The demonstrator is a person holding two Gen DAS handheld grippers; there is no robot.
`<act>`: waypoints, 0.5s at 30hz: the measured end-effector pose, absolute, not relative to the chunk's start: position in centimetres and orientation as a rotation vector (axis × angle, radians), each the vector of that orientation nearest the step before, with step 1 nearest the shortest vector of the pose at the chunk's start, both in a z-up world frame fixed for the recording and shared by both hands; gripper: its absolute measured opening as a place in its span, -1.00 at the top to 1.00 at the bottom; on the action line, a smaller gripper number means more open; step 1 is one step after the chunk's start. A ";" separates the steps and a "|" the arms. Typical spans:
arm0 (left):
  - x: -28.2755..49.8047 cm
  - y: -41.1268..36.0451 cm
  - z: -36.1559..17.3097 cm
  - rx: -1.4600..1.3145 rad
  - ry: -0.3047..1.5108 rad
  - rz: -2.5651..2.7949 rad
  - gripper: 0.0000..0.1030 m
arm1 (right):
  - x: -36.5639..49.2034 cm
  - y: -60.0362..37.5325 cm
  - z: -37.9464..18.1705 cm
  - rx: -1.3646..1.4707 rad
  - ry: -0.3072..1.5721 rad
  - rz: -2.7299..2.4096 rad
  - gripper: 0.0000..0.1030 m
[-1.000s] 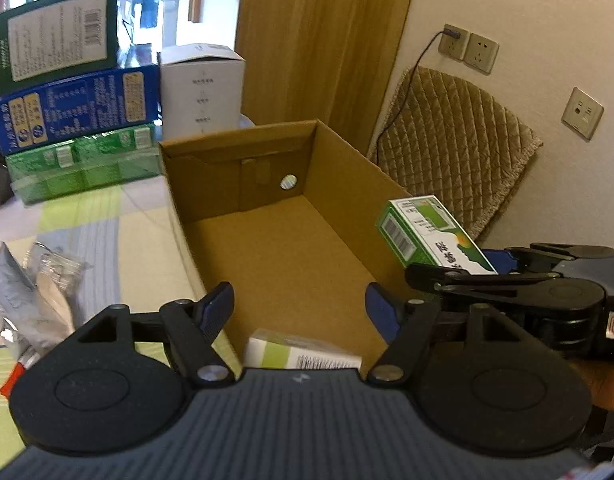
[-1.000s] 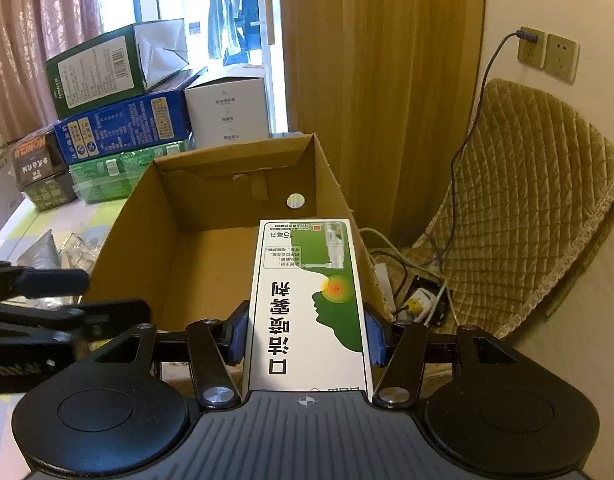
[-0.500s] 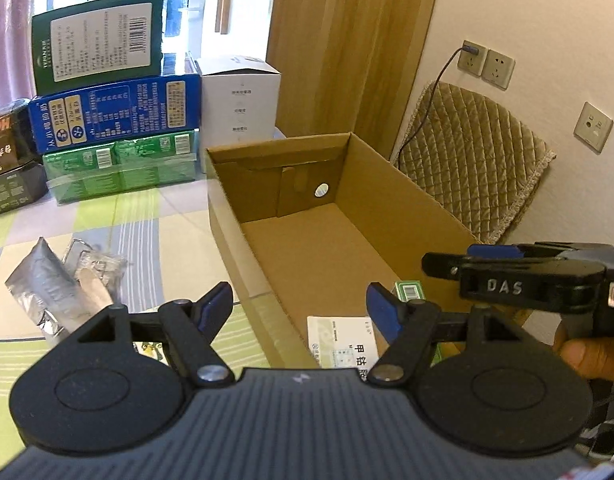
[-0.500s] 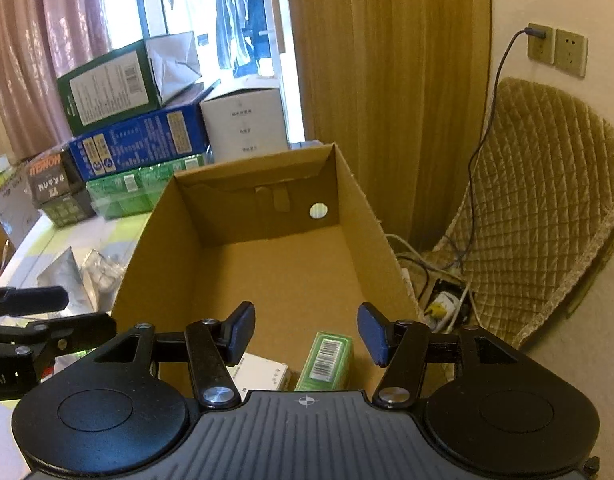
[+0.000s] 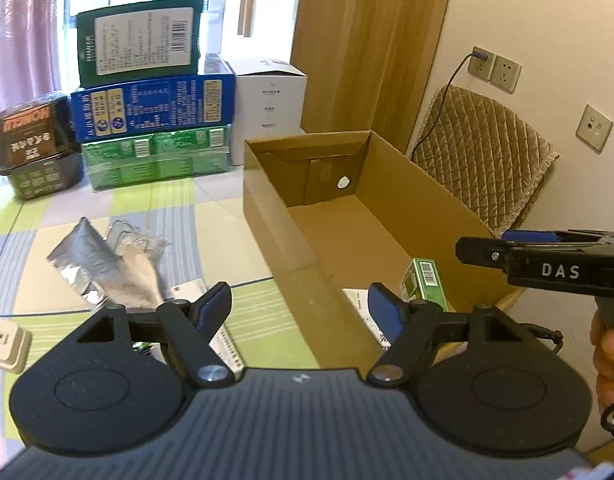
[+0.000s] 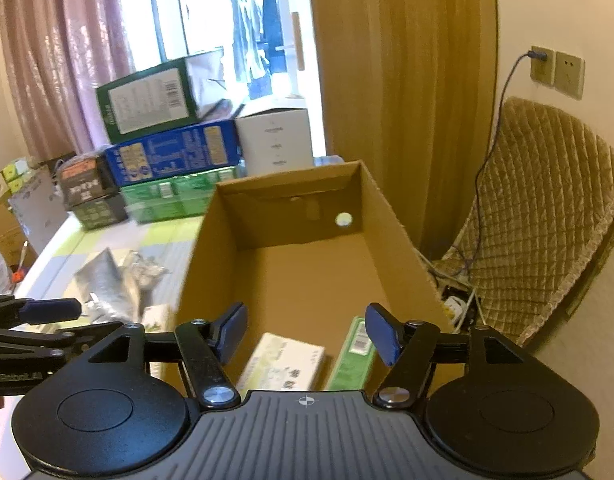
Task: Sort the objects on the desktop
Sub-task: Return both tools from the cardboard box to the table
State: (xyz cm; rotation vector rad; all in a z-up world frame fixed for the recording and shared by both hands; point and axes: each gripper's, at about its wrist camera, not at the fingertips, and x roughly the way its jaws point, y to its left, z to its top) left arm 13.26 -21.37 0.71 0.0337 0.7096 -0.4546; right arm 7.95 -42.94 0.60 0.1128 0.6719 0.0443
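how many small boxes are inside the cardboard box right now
2. A green box lies by the right wall of the cardboard box, a white box to its left, both at the near end. The right claw may hide more.

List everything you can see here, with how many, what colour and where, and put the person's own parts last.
cardboard box: 1, brown, open, on the table's right side
green carton: 1, inside the box, near right wall
white carton: 1, inside the box, beside the green one
foil packets: several, silver, on the table left of the box
stacked boxes: several, green, blue, white and black, far end of the table
quilted cushion: 1, tan, against the wall
left tongs: open, empty
right tongs: open, empty, over the box
hand: 1, gripping the right tongs' handle
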 end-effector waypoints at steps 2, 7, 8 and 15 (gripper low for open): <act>12.6 -20.5 0.9 0.028 0.707 -0.447 -0.41 | 7.2 -42.0 1.0 0.109 0.668 0.053 -0.30; 10.9 -18.2 1.4 0.009 0.704 -0.419 -0.46 | 5.7 -39.5 1.6 0.093 0.664 0.086 -0.48; 10.5 -17.7 1.4 0.008 0.702 -0.413 -0.49 | 5.3 -38.8 1.7 0.089 0.663 0.095 -0.51; 7.5 -12.7 0.8 0.013 0.707 -0.344 -0.68 | 3.0 -35.1 2.2 0.065 0.639 0.173 -0.87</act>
